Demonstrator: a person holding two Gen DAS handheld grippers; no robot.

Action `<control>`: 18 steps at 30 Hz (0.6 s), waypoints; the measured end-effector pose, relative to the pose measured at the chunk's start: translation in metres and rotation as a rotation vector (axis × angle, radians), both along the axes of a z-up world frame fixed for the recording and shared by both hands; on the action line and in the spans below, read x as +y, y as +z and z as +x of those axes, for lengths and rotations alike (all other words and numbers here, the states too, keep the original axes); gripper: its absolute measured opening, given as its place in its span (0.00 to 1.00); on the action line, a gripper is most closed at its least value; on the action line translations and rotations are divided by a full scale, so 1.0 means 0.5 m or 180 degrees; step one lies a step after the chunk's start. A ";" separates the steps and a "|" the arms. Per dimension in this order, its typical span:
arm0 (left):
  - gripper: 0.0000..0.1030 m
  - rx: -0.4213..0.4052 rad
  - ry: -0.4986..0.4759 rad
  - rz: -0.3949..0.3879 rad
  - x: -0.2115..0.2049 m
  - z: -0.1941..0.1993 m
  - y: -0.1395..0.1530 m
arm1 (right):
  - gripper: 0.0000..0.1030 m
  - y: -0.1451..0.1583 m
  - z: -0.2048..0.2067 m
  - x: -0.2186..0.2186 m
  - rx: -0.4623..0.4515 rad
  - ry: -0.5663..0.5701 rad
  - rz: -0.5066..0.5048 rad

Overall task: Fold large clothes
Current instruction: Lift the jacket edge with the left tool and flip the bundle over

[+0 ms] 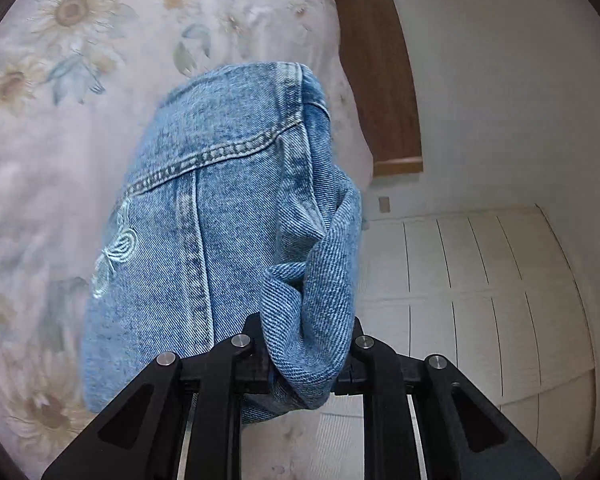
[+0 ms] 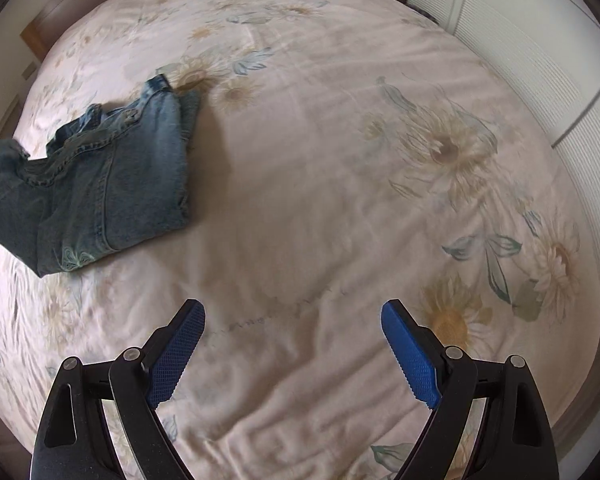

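**Denim lifted in my left claw, right claw empty over the bed**

My left claw (image 1: 306,364) is clamped on a bunched fold of the blue denim garment (image 1: 220,216). The cloth fills the gap between the black fingers and hangs forward from them, raised off the bed (image 1: 40,128). On the panel facing me I see pale double stitching along a seam and a light embroidered butterfly-like motif (image 1: 114,252) near the left edge. I can read no brand tag, label or writing on the fabric.

My right claw (image 2: 294,354) points down at the bed (image 2: 340,160) with its blue textured pads (image 2: 178,354) standing wide apart and nothing between them. It hovers above the sheet, well apart from the denim garment (image 2: 112,184), which from this view lies at the left side of the bed, partly crumpled, with one part rising out of the picture at the left edge. A small pale embroidered motif (image 2: 74,258) shows at its near corner.

The sheet is cream with a faded sunflower and leaf print. A wooden headboard (image 1: 376,80) and white panelled wardrobe doors (image 1: 480,280) stand beyond the bed in the left view. A faint line of dark marks crosses the sheet just ahead of my right claw; they are too blurred to read.
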State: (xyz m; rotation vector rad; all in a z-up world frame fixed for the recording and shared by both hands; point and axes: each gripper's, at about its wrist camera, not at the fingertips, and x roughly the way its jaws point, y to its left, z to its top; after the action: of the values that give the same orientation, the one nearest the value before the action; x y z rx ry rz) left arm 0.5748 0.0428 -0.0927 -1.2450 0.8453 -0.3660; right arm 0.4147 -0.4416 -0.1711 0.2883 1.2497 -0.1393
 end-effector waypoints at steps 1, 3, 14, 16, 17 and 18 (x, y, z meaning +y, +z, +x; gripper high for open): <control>0.14 -0.0022 -0.0124 -0.0006 -0.039 0.016 0.004 | 0.88 -0.004 -0.009 -0.010 0.0006 -0.0041 0.0017; 0.14 -0.0037 -0.0372 0.0039 -0.112 0.044 0.006 | 0.88 -0.013 -0.028 -0.036 0.0022 -0.0134 0.0028; 0.14 0.0555 -0.1563 0.0856 -0.449 0.105 -0.151 | 0.88 -0.053 -0.110 -0.151 0.0161 -0.0603 0.0041; 0.14 0.0598 -0.1608 0.0983 -0.470 0.107 -0.163 | 0.88 -0.057 -0.118 -0.158 0.0178 -0.0623 0.0039; 0.14 0.0592 -0.1606 0.1020 -0.476 0.111 -0.163 | 0.88 -0.059 -0.121 -0.160 0.0184 -0.0628 0.0036; 0.14 0.0587 -0.1599 0.1054 -0.484 0.116 -0.161 | 0.88 -0.060 -0.123 -0.161 0.0191 -0.0633 0.0035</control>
State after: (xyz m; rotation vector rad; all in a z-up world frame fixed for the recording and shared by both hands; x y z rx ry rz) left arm 0.6329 -0.1992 -0.1732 -0.7559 1.3242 -0.4924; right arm 0.3534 -0.5223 -0.2010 0.4203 1.2803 -0.3138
